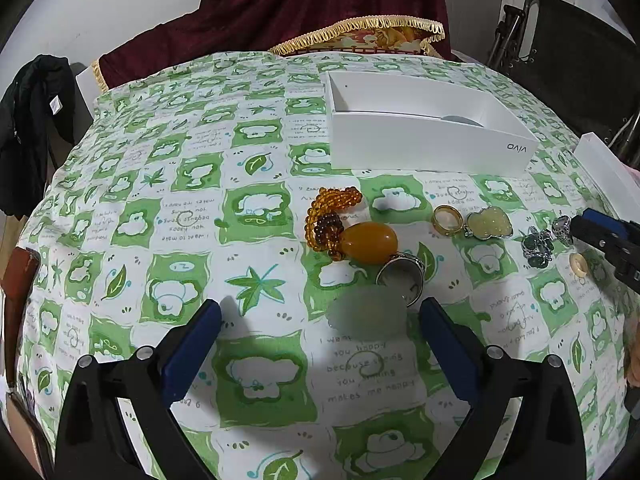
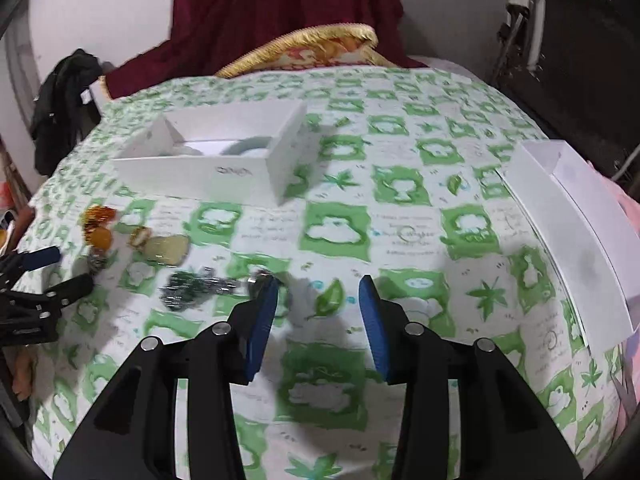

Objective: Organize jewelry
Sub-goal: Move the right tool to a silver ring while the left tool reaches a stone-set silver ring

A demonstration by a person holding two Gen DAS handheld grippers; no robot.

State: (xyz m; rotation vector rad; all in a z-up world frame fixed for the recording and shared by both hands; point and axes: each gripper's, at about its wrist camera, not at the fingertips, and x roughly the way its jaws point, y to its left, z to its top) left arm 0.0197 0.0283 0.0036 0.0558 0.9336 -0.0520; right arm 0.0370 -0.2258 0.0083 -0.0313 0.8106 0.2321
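On the green-checked counter point(image 1: 260, 184) the jewelry lies short of the white box point(image 1: 432, 136), the pale pendant point(image 1: 366, 314) just ahead between the wide-open left tool point(image 1: 320, 320), while the right tool point(image 2: 318, 292), half-closed, grips nothing.

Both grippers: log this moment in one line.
left gripper: open, pale stone between jaws, ungripped | right gripper: open, nothing gripped | white box: on tablecloth
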